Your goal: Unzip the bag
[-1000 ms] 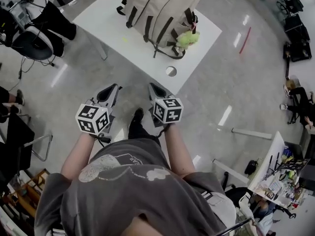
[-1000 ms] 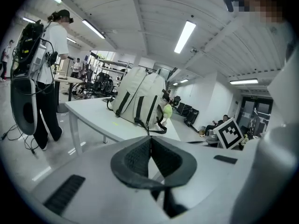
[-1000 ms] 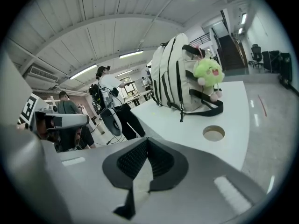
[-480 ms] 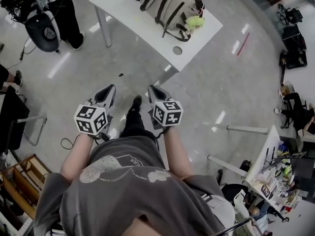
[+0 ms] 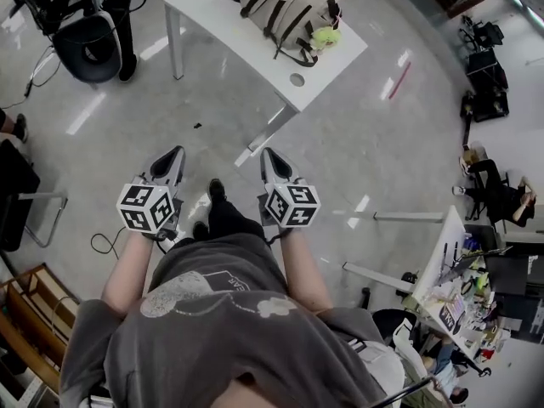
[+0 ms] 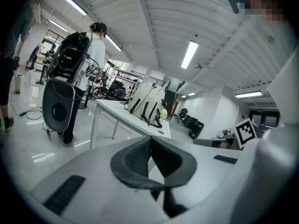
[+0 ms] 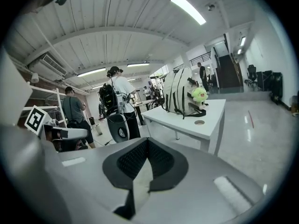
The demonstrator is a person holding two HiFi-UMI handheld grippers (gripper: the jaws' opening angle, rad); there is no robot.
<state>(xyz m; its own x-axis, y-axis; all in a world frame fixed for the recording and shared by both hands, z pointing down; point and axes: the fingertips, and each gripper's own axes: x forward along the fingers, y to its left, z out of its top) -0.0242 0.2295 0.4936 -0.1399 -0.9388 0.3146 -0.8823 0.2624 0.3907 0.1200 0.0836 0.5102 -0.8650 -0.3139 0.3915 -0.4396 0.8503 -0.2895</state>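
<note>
Nowhere near the zip yet, by the look of it. Standing well back from the white rectangular table (image 5: 204,7), with the beige fabric backpack with dark straps (image 5: 293,2) lying on top of it and a small lime-green plush toy (image 5: 323,36) right against its near end. Holding the left grey two-jaw gripper (image 5: 170,158) and the right grey two-jaw gripper (image 5: 272,161) out at about waist height, side by side over the glossy grey floor (image 5: 357,143), both pointed roughly at the table.

Checked each gripper view: pads pressed together at the tips on both, nothing pinched in either. So, approach step, going by that, with zero progress on the actual unzipping.

Next up, probably: get to the table, spread the jaws, find the zip pull. Can't make out the pull or the zip line from here, way too small, so no telling which side to go for. Guessing one gripper to pin the fabric and the other to pinch the pull and run it along, otherwise likely to end up just dragging the soft backpack across the tabletop.
</note>
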